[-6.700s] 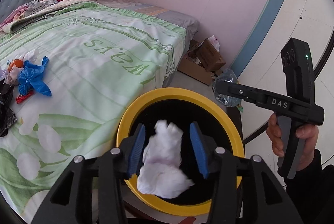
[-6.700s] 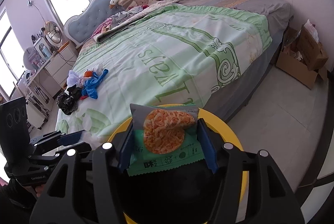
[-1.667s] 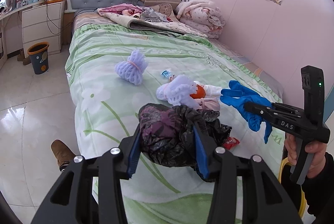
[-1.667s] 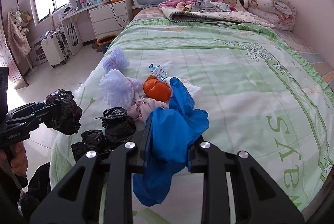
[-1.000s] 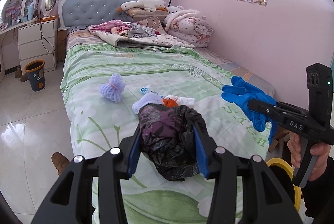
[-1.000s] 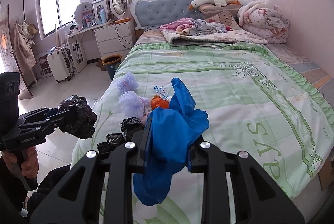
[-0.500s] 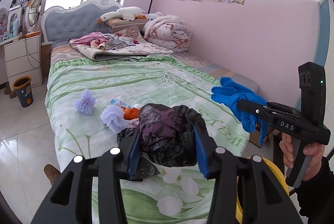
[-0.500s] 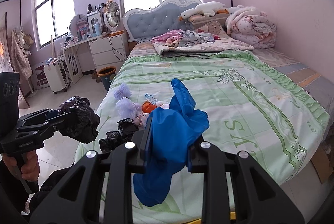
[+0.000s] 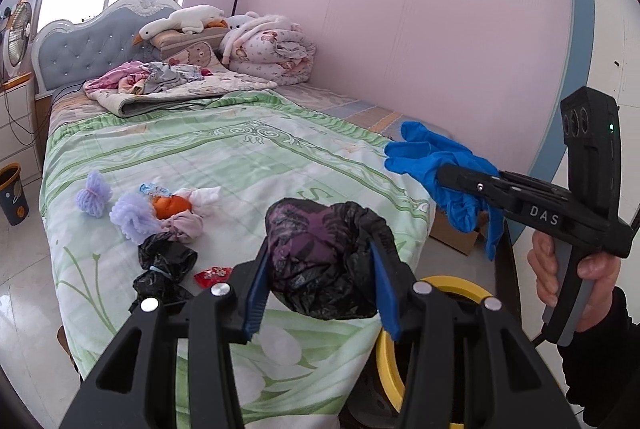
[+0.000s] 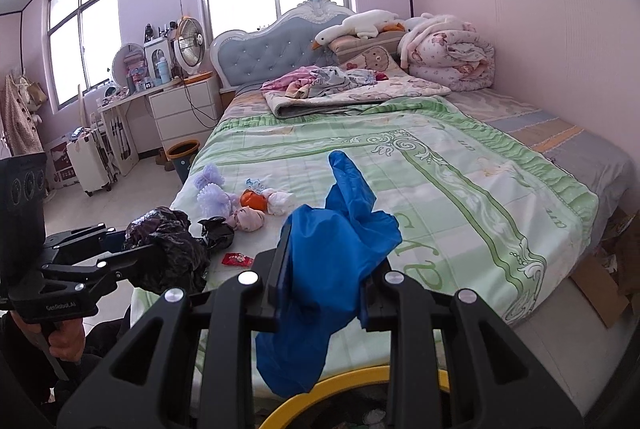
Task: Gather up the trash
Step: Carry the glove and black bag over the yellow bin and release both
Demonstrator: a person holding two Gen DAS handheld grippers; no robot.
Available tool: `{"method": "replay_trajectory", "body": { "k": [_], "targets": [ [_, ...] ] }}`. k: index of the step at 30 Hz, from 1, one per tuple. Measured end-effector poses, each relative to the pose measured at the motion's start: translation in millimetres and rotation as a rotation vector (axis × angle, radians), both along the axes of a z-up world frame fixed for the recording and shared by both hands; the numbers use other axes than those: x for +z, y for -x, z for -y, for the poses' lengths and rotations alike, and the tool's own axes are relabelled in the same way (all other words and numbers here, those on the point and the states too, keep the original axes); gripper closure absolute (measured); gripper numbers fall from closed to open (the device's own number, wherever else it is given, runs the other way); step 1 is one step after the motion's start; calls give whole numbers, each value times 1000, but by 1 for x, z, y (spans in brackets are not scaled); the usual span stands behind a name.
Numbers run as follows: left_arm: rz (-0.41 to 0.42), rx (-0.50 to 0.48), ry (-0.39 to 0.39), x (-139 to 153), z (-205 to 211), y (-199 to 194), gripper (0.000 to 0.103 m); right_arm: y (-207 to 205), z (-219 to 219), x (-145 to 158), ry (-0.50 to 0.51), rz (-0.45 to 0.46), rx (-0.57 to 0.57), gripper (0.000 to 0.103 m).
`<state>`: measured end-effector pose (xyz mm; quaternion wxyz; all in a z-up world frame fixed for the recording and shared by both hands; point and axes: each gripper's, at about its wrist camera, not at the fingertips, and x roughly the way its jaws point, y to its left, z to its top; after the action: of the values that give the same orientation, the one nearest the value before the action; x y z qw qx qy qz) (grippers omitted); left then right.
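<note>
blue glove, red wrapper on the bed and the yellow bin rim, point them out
blue glove (image 10: 340, 249), right wrist view, on its bunched palm between the pads
red wrapper (image 9: 213, 274), left wrist view, on its middle
yellow bin rim (image 9: 460, 285), left wrist view, on the far arc

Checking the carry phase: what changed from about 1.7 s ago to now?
Both grippers pulled back from the bed toward the yellow-rimmed bin, now in view below them. Left gripper stays shut on the black bag; right gripper stays shut on the blue glove. The remaining trash pile on the bed is unchanged.
</note>
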<state>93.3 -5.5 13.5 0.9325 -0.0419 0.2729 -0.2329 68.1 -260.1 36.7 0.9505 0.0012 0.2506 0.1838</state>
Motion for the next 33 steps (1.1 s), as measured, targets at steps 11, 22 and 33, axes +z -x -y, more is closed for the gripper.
{"method": "replay_trajectory", "body": {
  "k": [11,22,33],
  "targets": [
    [-48,-134,-24,-17,54,8,60,25,41,-12,-7,-38,-79,78],
    [-123,-259,-78,-44,97,19,60,54,75,-39,7,-137,-126,78],
    [-212,-330,-88,-66,126,27,60,67,97,-64,-3,-195,-135,75]
  ]
}}
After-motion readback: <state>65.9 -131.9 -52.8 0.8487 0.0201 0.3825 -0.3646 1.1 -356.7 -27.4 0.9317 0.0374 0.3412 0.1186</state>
